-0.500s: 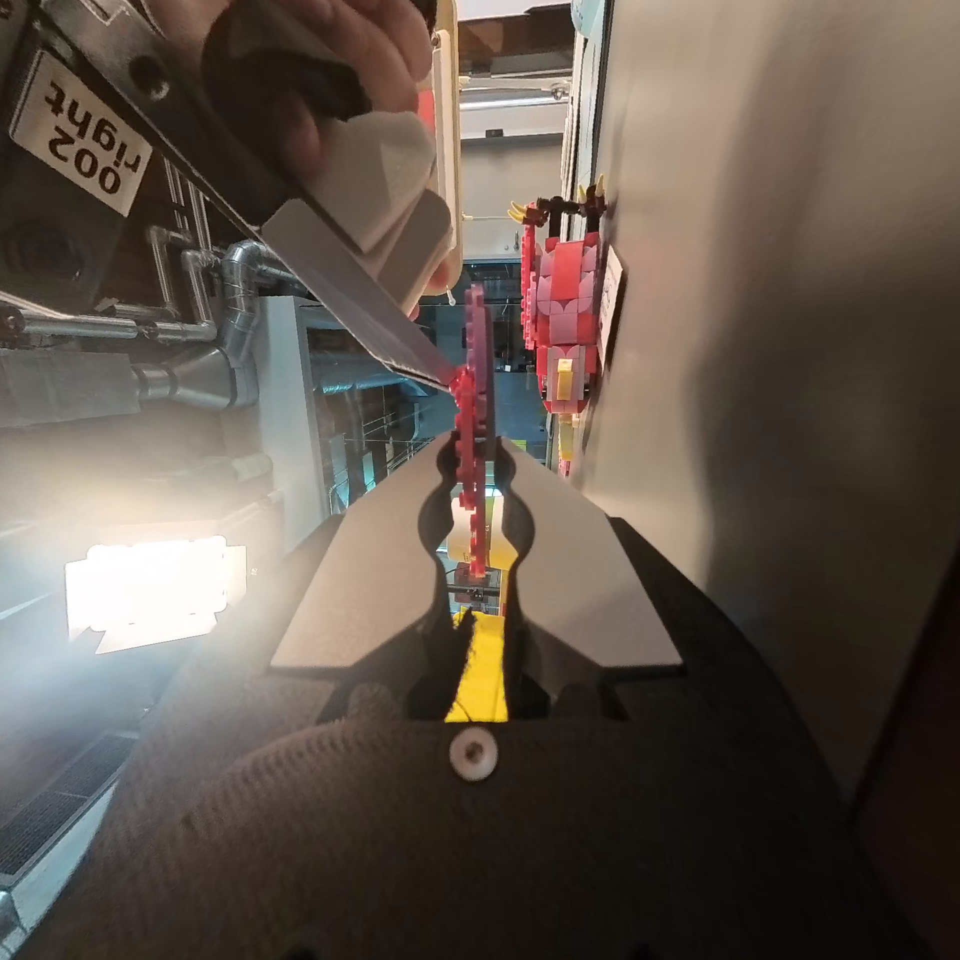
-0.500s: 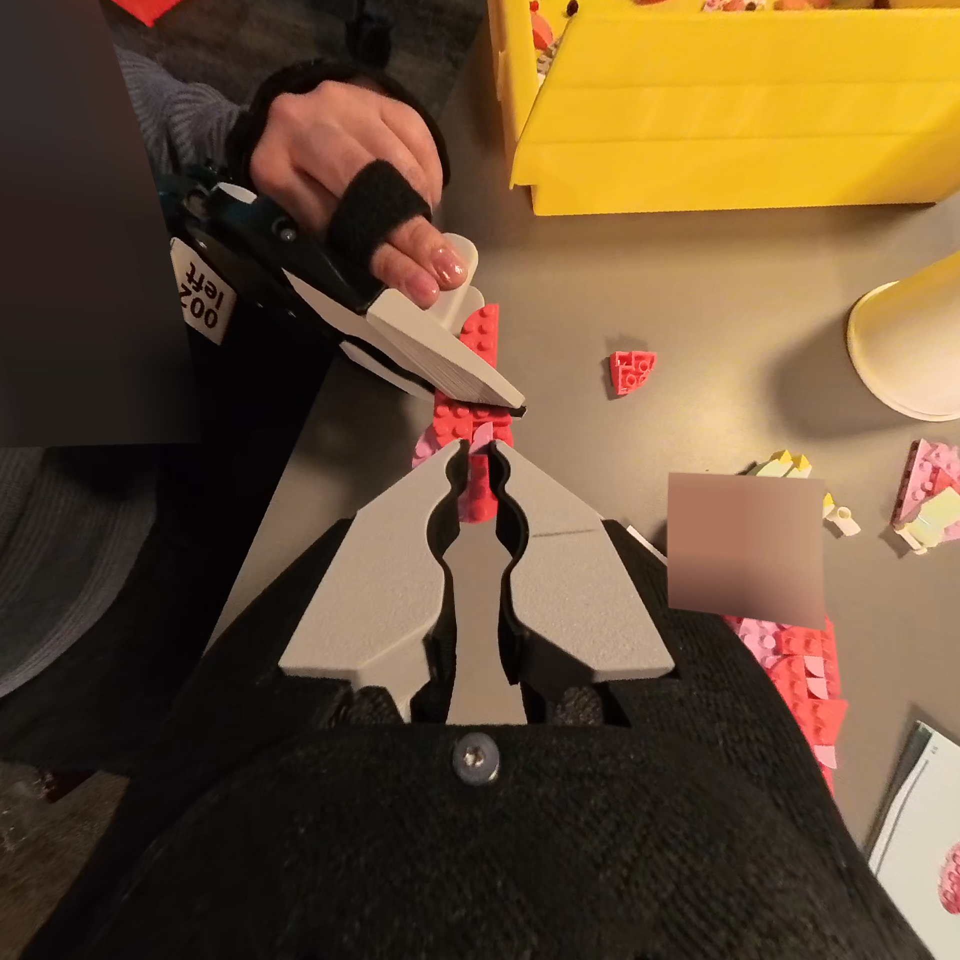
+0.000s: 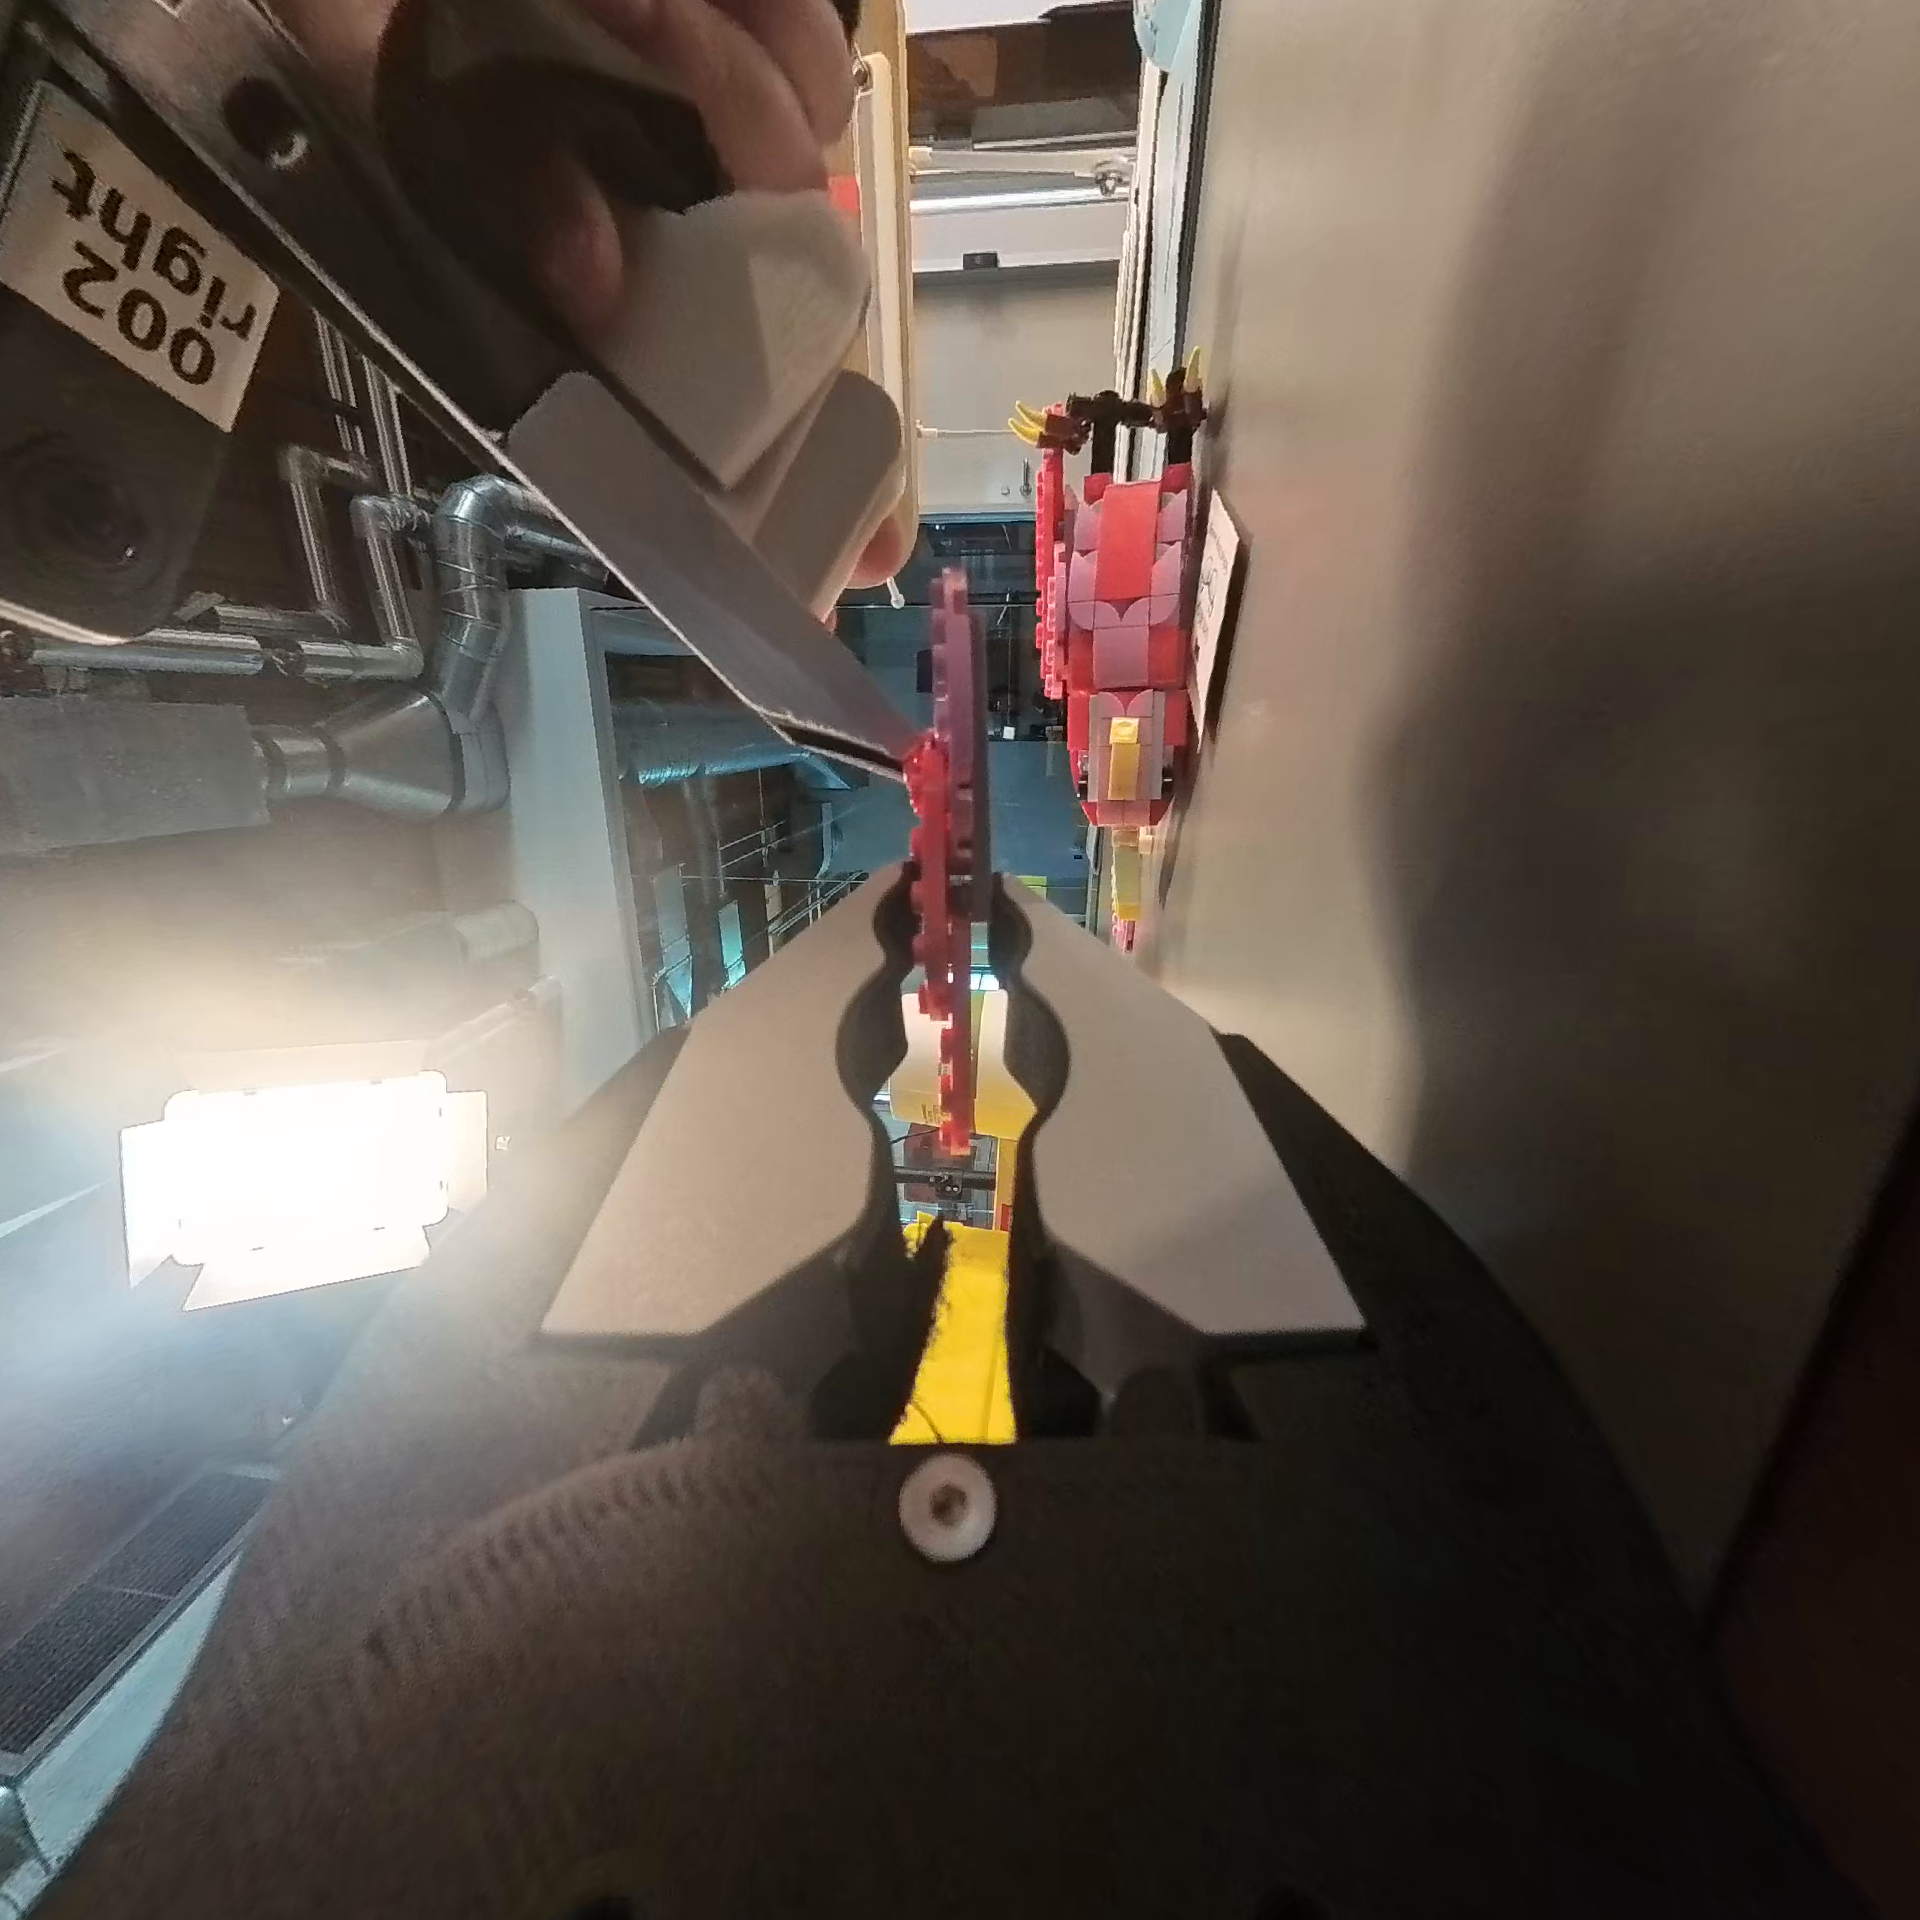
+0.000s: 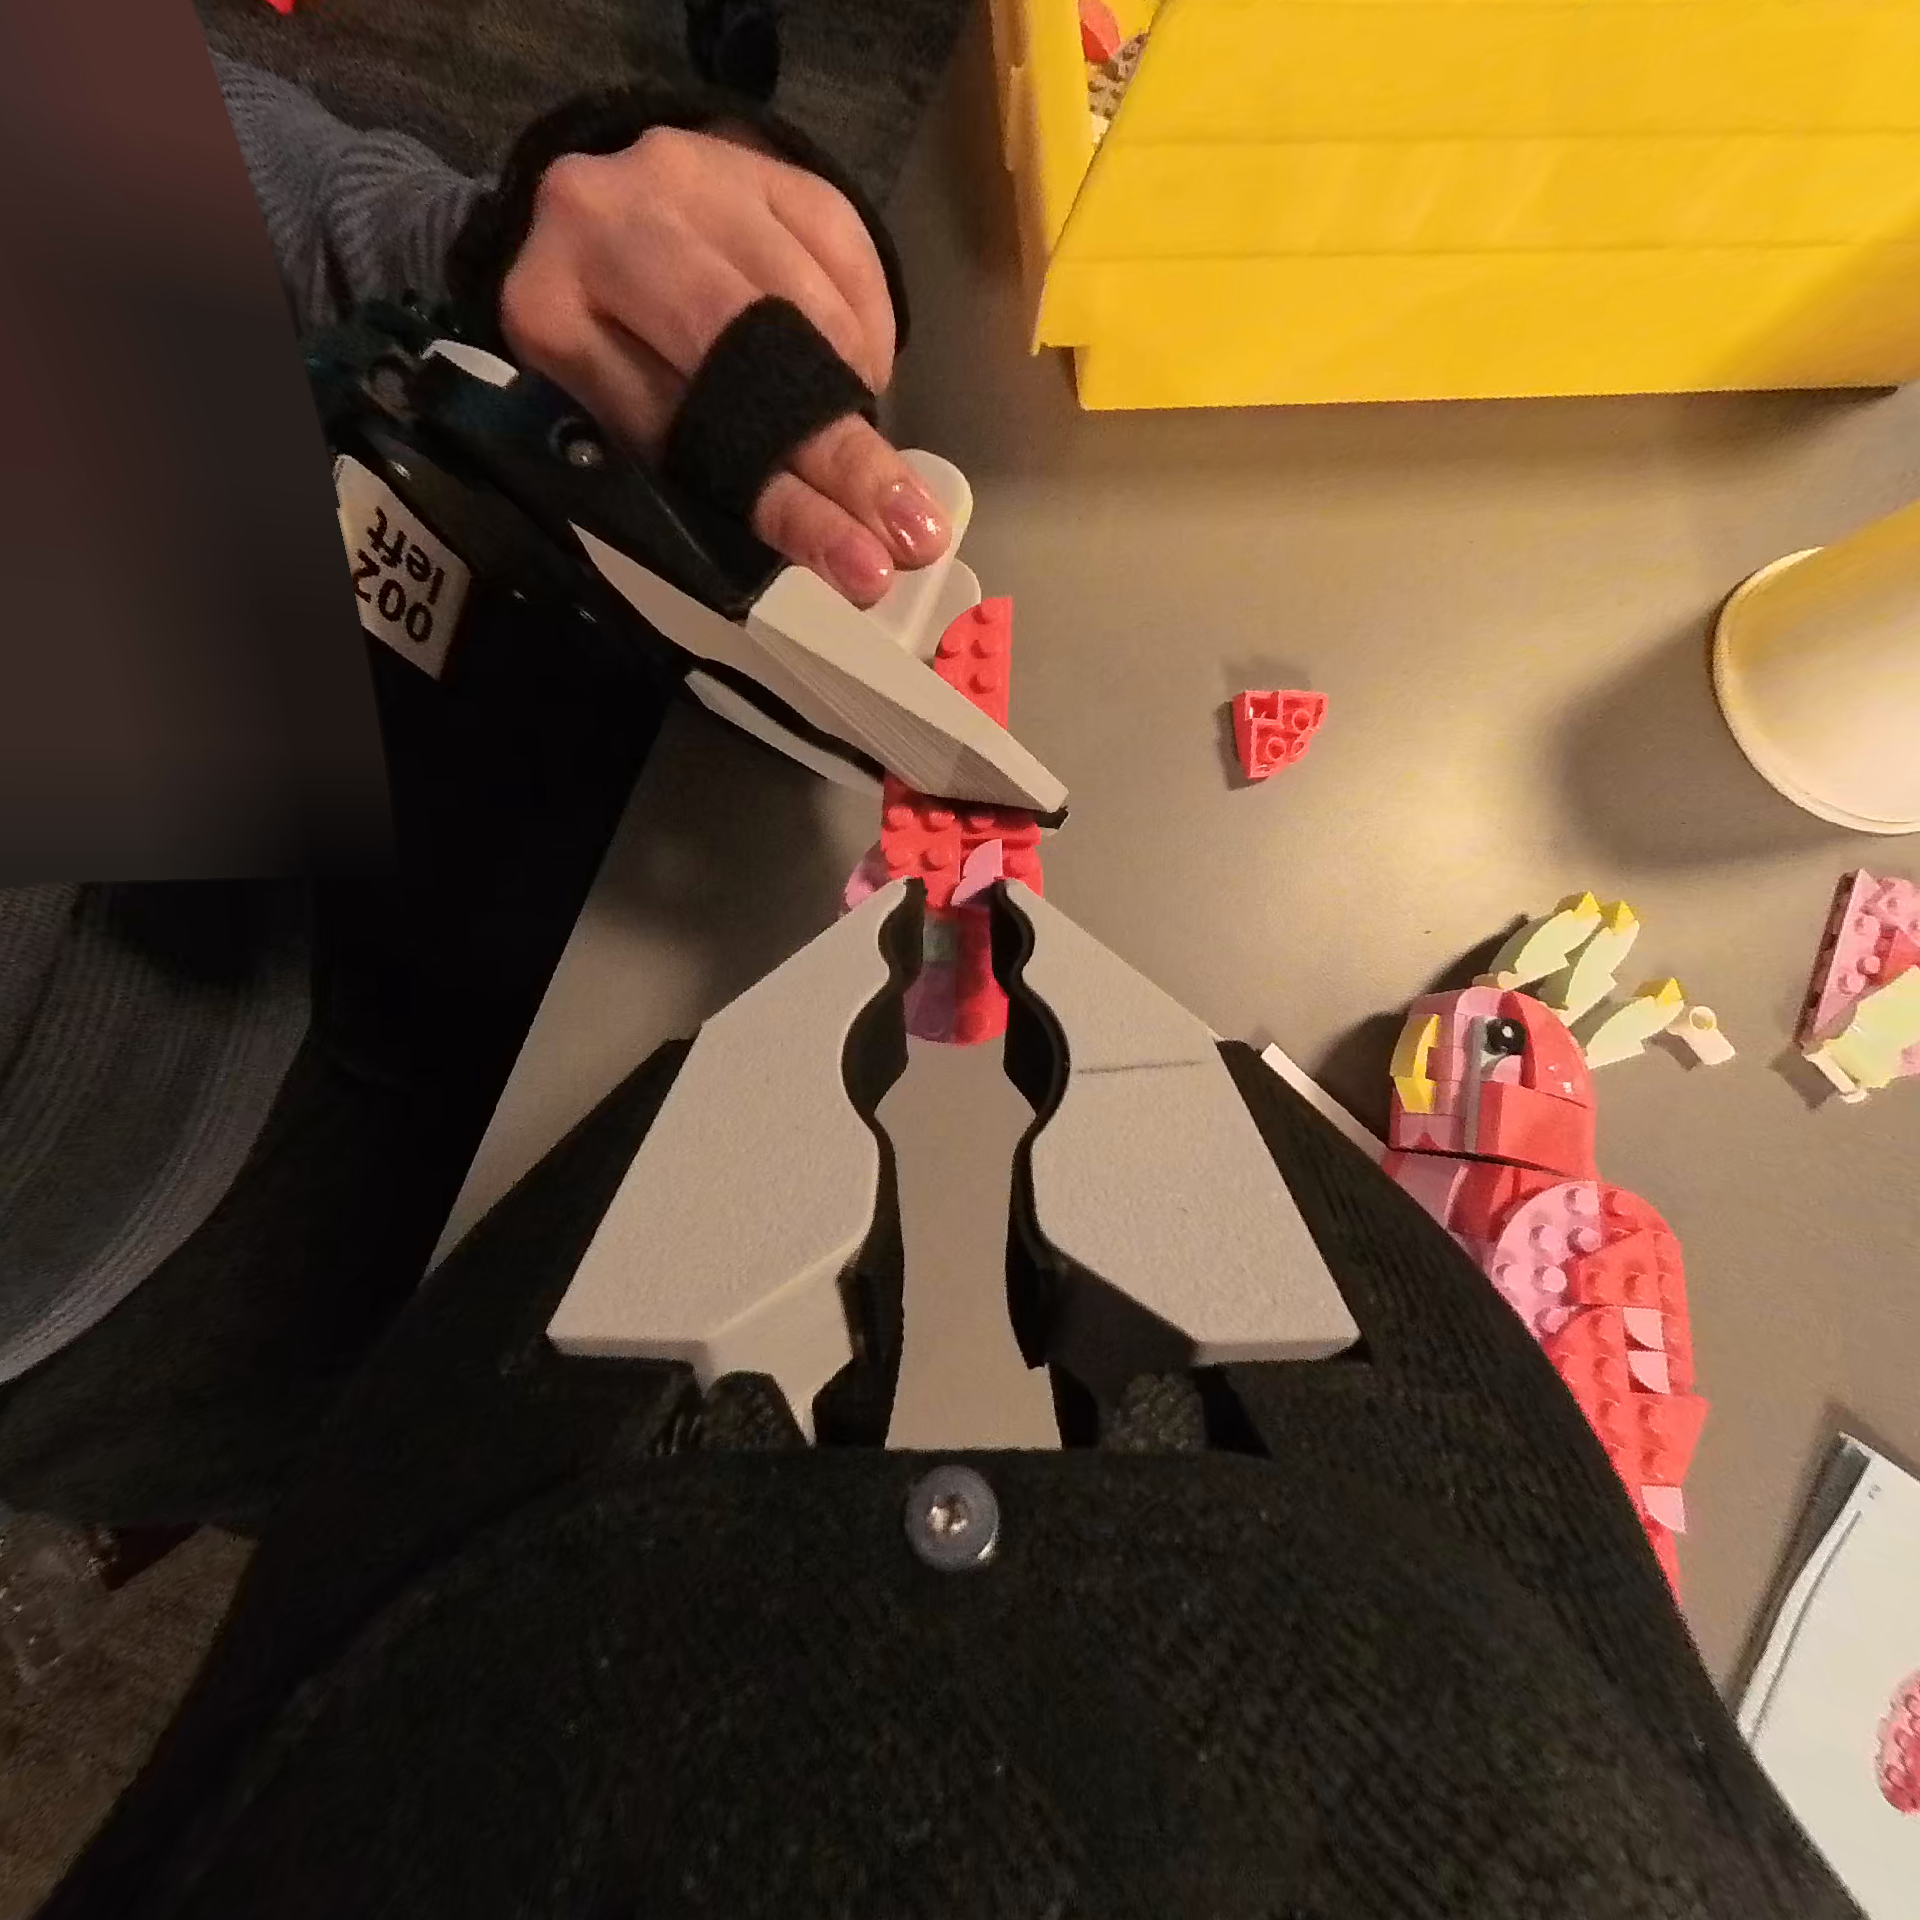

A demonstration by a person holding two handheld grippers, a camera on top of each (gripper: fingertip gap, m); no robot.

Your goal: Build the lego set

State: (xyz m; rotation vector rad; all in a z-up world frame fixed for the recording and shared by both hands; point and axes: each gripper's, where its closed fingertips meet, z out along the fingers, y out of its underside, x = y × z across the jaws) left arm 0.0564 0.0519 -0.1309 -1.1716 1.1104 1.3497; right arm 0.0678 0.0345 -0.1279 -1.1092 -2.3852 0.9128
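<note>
The right gripper's (image 4: 954, 891) fingers have parted slightly beside the red brick strip (image 4: 966, 831); left gripper (image 3: 958, 894) stays clamped on it.

Grey bench (image 4: 1351, 582): carries a yellow bin (image 4: 1455, 229) at the far side, a loose red wedge brick (image 4: 1280, 730), an overturned yellow cup (image 4: 1829, 707), a red-and-pink brick parrot (image 4: 1538, 1174) lying flat, small pink and pale-green brick bits (image 4: 1870, 977), and a printed booklet (image 4: 1829, 1621) at the near right corner
</note>
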